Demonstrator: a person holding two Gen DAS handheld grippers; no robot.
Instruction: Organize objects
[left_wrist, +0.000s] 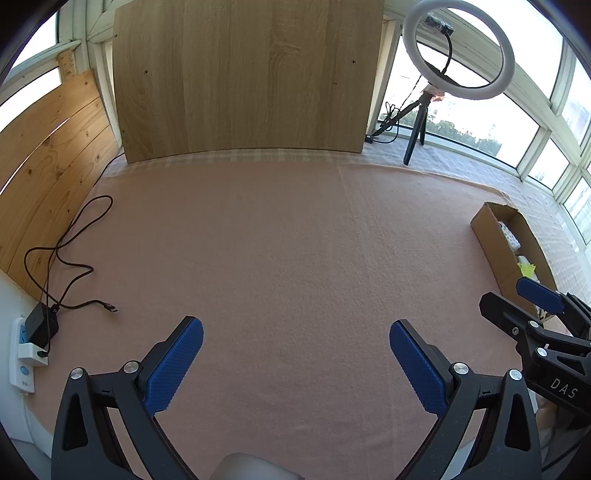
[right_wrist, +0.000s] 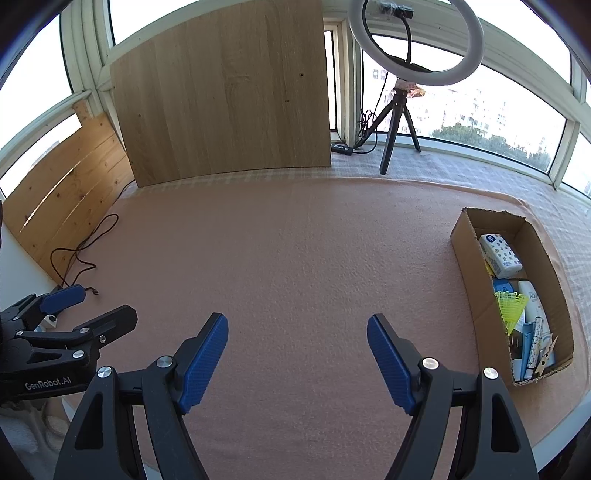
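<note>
A long cardboard box (right_wrist: 466, 243) lies at the right on the pink cloth (right_wrist: 295, 258). Inside it are a white tissue pack (right_wrist: 500, 255), a yellow-green shuttlecock (right_wrist: 511, 304), a white tube (right_wrist: 532, 299), a wooden clothespin (right_wrist: 546, 354) and other small items. My right gripper (right_wrist: 297, 325) hovers open over bare cloth left of the box, nothing between its blue pads. My left gripper (left_wrist: 295, 332) is also open and empty above the cloth. In the left wrist view the box (left_wrist: 491, 236) shows at the right edge, partly hidden by the right gripper (left_wrist: 517, 299).
A large wooden board (left_wrist: 243, 74) stands at the back and a pine panel (left_wrist: 48, 155) at the left. A ring light on a tripod (right_wrist: 413, 44) stands back right by the windows. A black cable (left_wrist: 70, 258) and charger (left_wrist: 42, 326) in a power strip lie at the left edge.
</note>
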